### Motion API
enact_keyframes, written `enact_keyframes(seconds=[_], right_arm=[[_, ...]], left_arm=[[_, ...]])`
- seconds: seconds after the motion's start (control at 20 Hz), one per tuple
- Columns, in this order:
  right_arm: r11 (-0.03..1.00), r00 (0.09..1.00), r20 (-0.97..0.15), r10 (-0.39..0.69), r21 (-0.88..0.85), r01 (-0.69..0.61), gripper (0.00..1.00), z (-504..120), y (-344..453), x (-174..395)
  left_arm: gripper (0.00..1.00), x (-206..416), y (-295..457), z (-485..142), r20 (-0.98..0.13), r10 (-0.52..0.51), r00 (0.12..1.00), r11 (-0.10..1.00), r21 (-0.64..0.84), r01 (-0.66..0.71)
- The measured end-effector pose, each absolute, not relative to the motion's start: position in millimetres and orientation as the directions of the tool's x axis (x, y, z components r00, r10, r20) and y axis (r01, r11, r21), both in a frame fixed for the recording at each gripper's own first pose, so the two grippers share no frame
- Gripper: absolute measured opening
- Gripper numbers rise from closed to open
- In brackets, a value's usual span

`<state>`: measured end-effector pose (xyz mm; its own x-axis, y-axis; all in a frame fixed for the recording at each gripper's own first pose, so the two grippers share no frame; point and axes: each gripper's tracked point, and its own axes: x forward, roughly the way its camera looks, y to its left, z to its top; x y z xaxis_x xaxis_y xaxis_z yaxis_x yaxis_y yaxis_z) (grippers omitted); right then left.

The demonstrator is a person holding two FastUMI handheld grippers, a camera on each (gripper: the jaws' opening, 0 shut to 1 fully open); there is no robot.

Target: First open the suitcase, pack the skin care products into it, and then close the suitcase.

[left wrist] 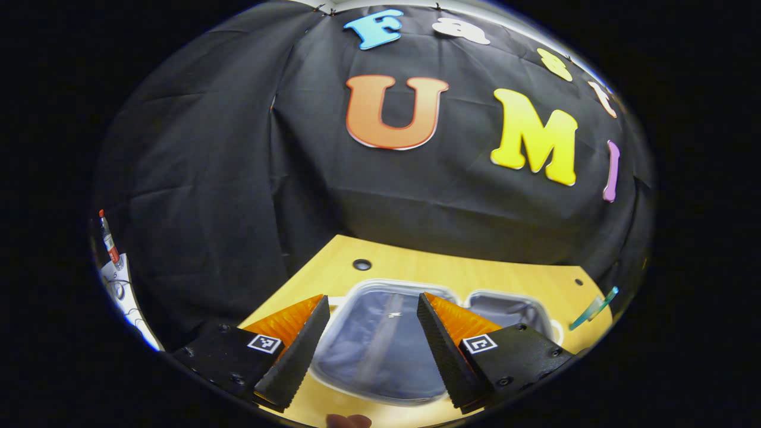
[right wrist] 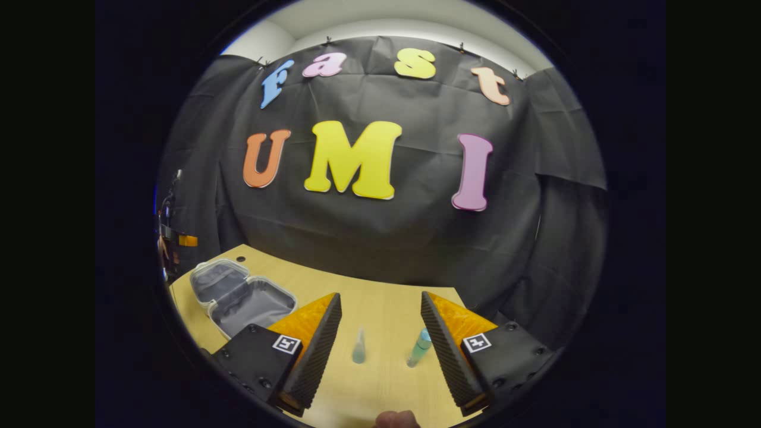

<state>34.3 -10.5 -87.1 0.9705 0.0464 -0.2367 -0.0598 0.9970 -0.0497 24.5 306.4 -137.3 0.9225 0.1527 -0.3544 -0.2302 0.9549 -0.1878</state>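
Suitcase (right wrist: 244,297) lies open on the tabletop (right wrist: 386,309), both halves up and bare, off to the left of my right tool (right wrist: 380,333); my left tool (left wrist: 373,333) hovers spread above it, holding nothing. I count two bottles, one clear (right wrist: 359,348) and one teal (right wrist: 420,348), standing apart between my right tool's parted fingers. I judge packing comes next: I should centre on one bottle only and close low on its body so it doesn't tip.

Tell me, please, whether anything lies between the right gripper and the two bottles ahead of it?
Nothing visible does: the right gripper is open, with bare table before the clear bottle and teal bottle.
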Motion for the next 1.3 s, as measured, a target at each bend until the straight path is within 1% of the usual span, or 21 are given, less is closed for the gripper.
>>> enact_keyframes(seconds=[0.1, 0.15, 0.3, 0.55, 0.7, 0.85, 1.05, 1.3], right_arm=[[0.998, 0.969, -0.243, 0.029, -0.040, -0.040, 0.80, -94, -31, 37], [0.999, 0.969, -0.245, 0.023, -0.031, -0.031, 0.80, -97, -42, 37], [1.000, 0.968, -0.251, 0.002, -0.017, -0.007, 0.80, -107, -72, 39], [1.000, 0.958, -0.286, -0.010, -0.014, 0.006, 0.80, -126, -115, 36], [1.000, 0.945, -0.328, -0.008, -0.025, -0.001, 0.80, -142, -136, 31], [1.000, 0.932, -0.361, -0.010, -0.030, -0.001, 0.80, -152, -156, 26], [1.000, 0.918, -0.397, -0.013, -0.024, 0.004, 0.80, -164, -173, 24], [0.999, 0.899, -0.436, -0.033, -0.021, 0.027, 0.80, -178, -192, 26]], left_arm=[[0.95, 23, 249, -123, -0.335, 0.105, 0.936, 0.937, -0.283, -0.207], [0.95, 22, 221, -117, -0.320, 0.087, 0.943, 0.937, -0.295, -0.187], [0.95, 23, 146, -111, -0.296, 0.056, 0.954, 0.958, -0.252, -0.135], [0.95, 20, 23, -121, -0.299, -0.067, 0.952, 0.971, -0.239, -0.007], [0.95, 20, -48, -144, -0.331, -0.172, 0.928, 0.965, -0.244, 0.092], [0.95, 21, -113, -177, -0.362, -0.253, 0.897, 0.957, -0.227, 0.178], [0.95, 36, -173, -227, -0.414, -0.294, 0.862, 0.951, -0.215, 0.221], [0.95, 66, -195, -289, -0.481, -0.281, 0.830, 0.957, -0.200, 0.208]])
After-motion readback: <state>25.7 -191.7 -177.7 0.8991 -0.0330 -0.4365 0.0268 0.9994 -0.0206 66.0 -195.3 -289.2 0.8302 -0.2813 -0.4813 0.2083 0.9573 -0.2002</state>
